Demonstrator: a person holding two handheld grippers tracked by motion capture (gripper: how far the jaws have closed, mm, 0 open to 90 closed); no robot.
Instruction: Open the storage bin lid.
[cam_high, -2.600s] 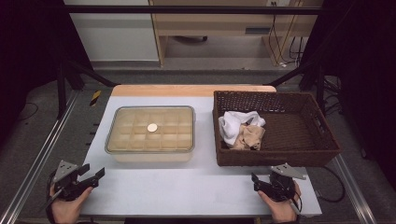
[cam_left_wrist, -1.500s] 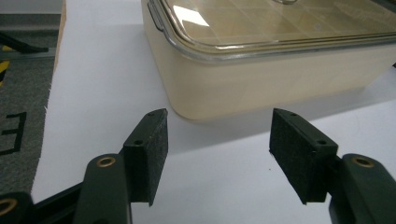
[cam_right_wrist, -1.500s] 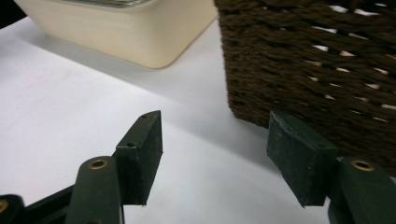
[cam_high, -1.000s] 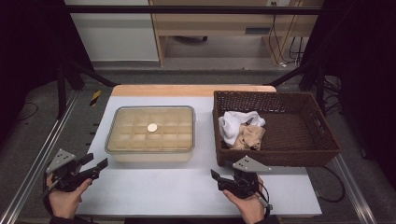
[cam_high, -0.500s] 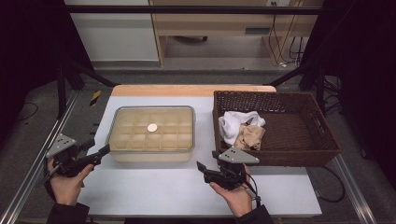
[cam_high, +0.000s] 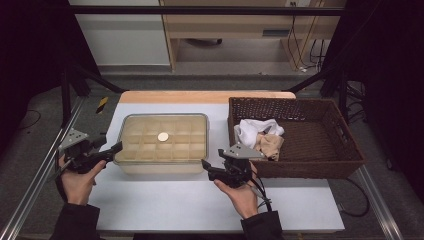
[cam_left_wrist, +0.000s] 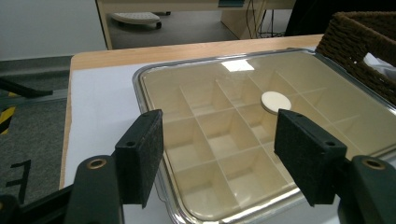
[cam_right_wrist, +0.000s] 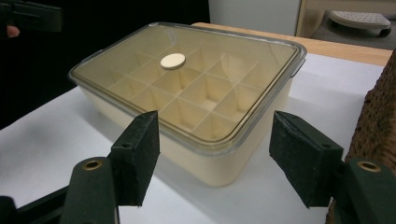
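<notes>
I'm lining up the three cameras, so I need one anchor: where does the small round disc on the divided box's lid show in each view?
High view: the disc sits left of centre, on the box lid.
Left gripper view: right of centre, above the right jaw.
Right gripper view: upper left of centre.
Shared landmark: the wicker basket, at the right edge in each view.

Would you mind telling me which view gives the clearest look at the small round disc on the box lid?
The left gripper view: the disc sits close and large on the clear lid, just past the open fingers. The right gripper view shows it smaller, farther off. The high view shows it as a tiny pale dot.
</notes>
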